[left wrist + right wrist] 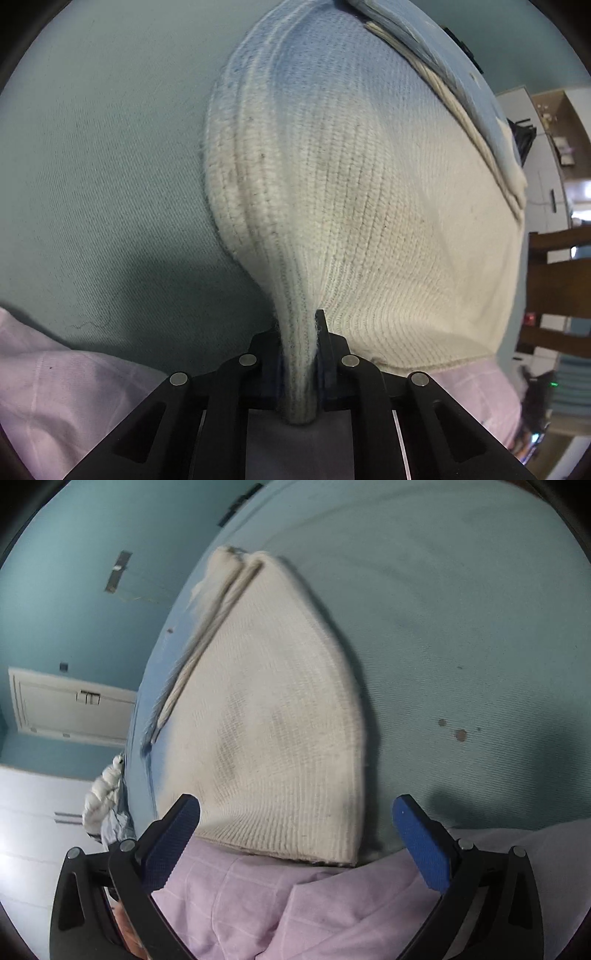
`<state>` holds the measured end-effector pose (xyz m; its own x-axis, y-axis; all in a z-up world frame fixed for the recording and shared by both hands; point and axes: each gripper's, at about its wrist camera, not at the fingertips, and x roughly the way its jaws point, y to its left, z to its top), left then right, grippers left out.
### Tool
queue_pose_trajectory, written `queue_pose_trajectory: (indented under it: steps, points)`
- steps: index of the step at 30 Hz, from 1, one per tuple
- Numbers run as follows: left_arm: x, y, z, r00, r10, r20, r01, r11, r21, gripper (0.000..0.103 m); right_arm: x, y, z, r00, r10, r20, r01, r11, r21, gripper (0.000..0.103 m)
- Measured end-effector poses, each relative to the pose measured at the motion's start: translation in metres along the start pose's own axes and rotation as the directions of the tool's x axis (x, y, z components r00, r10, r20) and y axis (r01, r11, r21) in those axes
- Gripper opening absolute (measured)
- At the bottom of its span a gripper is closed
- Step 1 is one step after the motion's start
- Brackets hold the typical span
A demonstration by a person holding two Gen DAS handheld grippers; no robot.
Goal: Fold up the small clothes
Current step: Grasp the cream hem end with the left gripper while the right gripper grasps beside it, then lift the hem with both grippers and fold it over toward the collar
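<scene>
A cream knitted garment [369, 206] with a pale blue part lies on a teal cloth surface [103, 177]. My left gripper [300, 343] is shut on a bunched fold of the knit's left edge, which rises off the surface into the jaws. In the right wrist view the same knitted garment [266, 709] lies flat ahead. My right gripper [295, 812] is open, its blue pads [421, 845] wide apart just above the knit's near hem, with nothing between them. A pink checked garment [280, 893] lies under the near hem.
The pink checked garment [55, 398] fills the near edge of the left wrist view. Beyond the surface's edge are a wooden chair [554, 280], white cabinets [532, 122] and a white door [74, 705]. A white bundle [105, 794] hangs at the surface's left edge.
</scene>
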<state>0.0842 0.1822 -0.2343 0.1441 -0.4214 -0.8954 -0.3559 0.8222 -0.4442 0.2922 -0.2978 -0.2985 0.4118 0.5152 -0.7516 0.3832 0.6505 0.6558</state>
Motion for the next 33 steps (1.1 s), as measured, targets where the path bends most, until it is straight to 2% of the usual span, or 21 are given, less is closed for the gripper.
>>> queue_pose_trajectory:
  steps: [2,5,8,11,13,14,15,16,17,21,24,26,29,30,33]
  points:
    - [-0.001,0.004,0.002,1.000,0.001,-0.003,-0.001,1.000,0.008,0.012,0.013,-0.009,0.001,0.998,-0.016,-0.068,0.018,1.000,0.023,0.088]
    - [-0.002,0.000,0.002,1.000,0.017,0.003,-0.017,0.999,0.027,0.012,0.036,-0.007,-0.005,0.984,-0.037,-0.172,0.034,0.999,-0.018,0.086]
    - [0.006,-0.006,0.007,1.000,0.017,0.001,-0.017,1.000,0.026,0.011,0.049,0.001,-0.004,0.978,-0.066,-0.198,0.055,0.997,-0.062,0.086]
    - [0.018,-0.008,0.015,1.000,0.017,-0.001,-0.017,1.000,0.019,0.011,0.058,0.003,-0.002,0.978,-0.092,-0.188,0.082,0.995,-0.057,0.086]
    - [0.024,-0.014,0.017,1.000,0.021,0.003,-0.021,1.000,0.022,0.011,0.063,0.011,-0.001,0.974,-0.130,-0.187,0.111,0.988,-0.109,0.086]
    - [0.024,-0.017,0.017,1.000,0.024,0.007,-0.024,0.999,0.025,0.011,0.064,0.019,-0.003,0.971,-0.157,-0.181,0.128,0.978,-0.163,0.078]
    - [0.027,-0.021,0.017,1.000,0.025,0.012,-0.025,0.999,0.024,0.011,0.065,0.025,-0.005,0.970,-0.169,-0.175,0.133,0.970,-0.203,0.066]
    - [0.032,-0.029,0.020,1.000,0.026,0.016,-0.026,0.999,0.023,0.011,0.065,0.024,-0.007,0.969,-0.164,-0.182,0.124,0.969,-0.213,0.025]
    - [0.031,-0.030,0.020,0.999,0.025,0.020,-0.025,0.999,0.019,0.011,0.066,0.021,-0.007,0.970,-0.134,-0.203,0.094,0.976,-0.195,0.008]
    - [0.016,-0.038,0.024,0.998,-0.019,0.066,0.019,1.000,0.004,0.010,0.046,0.017,-0.006,0.985,-0.091,-0.148,0.065,0.983,-0.173,0.007]
    - [-0.008,-0.047,0.030,0.990,-0.085,0.111,0.085,0.996,0.004,0.010,0.007,0.028,0.000,0.999,0.000,-0.051,-0.009,0.984,-0.179,0.007]
    - [-0.026,-0.057,0.036,0.982,-0.128,0.138,0.128,0.992,0.012,0.009,-0.018,0.045,0.004,0.997,0.083,-0.001,-0.081,0.979,-0.186,0.007]
    - [-0.071,-0.076,0.041,0.955,-0.199,0.222,0.194,0.980,0.045,0.009,-0.058,0.068,0.011,0.974,0.215,0.078,-0.196,0.961,-0.195,0.006]
    - [-0.083,-0.081,0.041,0.946,-0.219,0.240,0.212,0.976,0.055,0.009,-0.075,0.078,0.013,0.955,0.276,0.110,-0.251,0.947,-0.202,0.006]
    - [-0.125,-0.090,0.038,0.915,-0.268,0.302,0.252,0.963,0.090,0.009,-0.112,0.096,0.011,0.907,0.382,0.179,-0.339,0.912,-0.229,0.006]
